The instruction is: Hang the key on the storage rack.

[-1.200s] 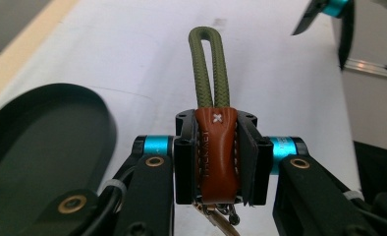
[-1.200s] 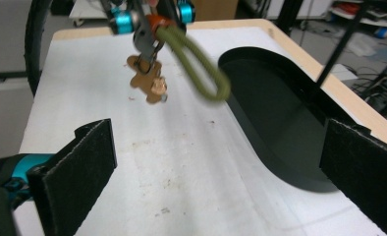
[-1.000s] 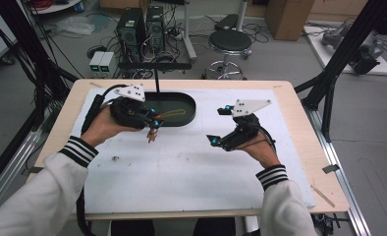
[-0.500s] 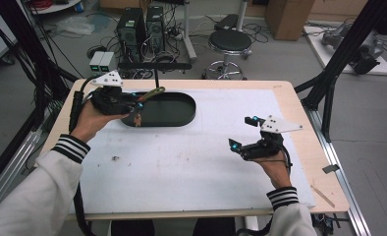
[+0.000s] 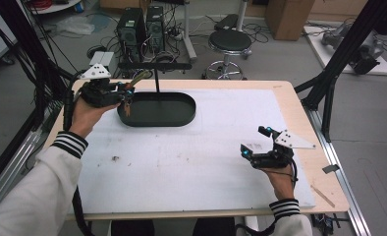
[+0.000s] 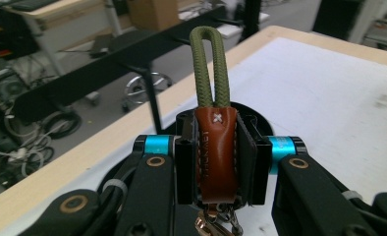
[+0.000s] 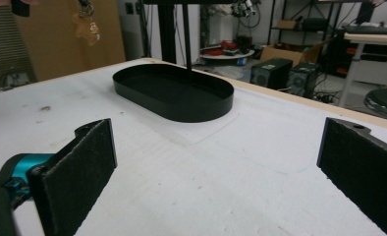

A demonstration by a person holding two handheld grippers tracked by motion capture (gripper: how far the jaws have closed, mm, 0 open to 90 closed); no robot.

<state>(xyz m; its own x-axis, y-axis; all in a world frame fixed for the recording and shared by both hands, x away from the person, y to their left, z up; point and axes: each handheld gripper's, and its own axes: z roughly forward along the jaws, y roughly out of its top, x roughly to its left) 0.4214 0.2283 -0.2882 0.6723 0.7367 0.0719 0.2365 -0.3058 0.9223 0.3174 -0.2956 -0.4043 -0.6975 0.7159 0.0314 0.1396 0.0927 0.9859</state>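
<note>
Holding keychain (image 6: pixel 216 147) raised, left gripper (image 5: pixel 124 93) level

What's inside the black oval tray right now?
The black oval tray holds only its stand's thin post rising from the floor. The near wall hides a strip of the floor in the right gripper view.
</note>
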